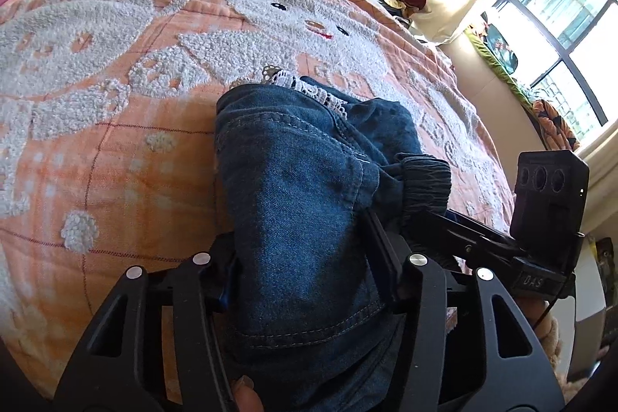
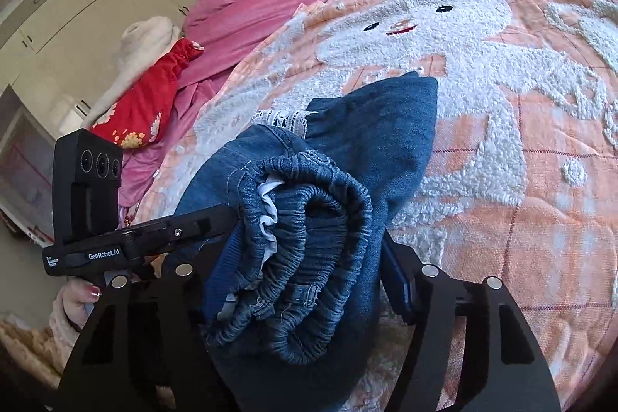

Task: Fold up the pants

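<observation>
Denim pants (image 1: 301,180): bunched on the bedspread (image 1: 116,141), below its white bear motif. Left hand-held gripper (image 1: 309,280) clamped on a folded leg; right hand-held gripper (image 2: 305,277) clamped on the elastic waistband (image 2: 309,238). Soft, moderately heavy; grip at seams.

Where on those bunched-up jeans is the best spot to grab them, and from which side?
On the jeans, probably the gathered elastic waistband, coming from the near edge: it is a thick, rolled ridge facing the right gripper, easier to pinch than flat denim.
</observation>
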A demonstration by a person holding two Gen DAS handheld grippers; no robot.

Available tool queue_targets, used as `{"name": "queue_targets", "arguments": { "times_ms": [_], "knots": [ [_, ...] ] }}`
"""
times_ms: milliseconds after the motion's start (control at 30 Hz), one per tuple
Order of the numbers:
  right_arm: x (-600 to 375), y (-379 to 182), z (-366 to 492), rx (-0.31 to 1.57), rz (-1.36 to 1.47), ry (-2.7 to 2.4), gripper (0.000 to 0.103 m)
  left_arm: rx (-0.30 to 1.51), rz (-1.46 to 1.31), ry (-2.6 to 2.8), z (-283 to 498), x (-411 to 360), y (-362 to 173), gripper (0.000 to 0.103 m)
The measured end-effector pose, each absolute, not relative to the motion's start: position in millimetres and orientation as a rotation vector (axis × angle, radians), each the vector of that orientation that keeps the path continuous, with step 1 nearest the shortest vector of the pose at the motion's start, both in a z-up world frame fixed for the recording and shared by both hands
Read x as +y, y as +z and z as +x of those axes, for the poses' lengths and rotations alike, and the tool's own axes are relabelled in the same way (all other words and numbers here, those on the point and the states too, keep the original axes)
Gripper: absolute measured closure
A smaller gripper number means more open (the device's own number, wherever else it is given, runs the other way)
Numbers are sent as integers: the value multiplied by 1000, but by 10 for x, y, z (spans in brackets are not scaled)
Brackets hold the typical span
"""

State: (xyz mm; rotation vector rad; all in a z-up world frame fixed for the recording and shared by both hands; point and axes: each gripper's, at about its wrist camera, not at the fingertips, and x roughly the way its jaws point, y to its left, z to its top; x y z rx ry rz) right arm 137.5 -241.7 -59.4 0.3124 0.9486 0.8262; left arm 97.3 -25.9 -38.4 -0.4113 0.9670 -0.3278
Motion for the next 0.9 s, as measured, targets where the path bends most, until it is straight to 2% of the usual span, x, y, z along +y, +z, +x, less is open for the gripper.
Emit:
{"name": "queue_targets", "arguments": {
  "times_ms": [500, 900],
  "knots": [
    [-2238, -70, 1695, 813, 203, 852, 43, 839, -380, -309, 1283, -185, 110, 60],
    [-2040, -357, 2026, 886, 107, 769, 42, 878, -340, -202, 1534, -60, -202, 60]
  ]
}}
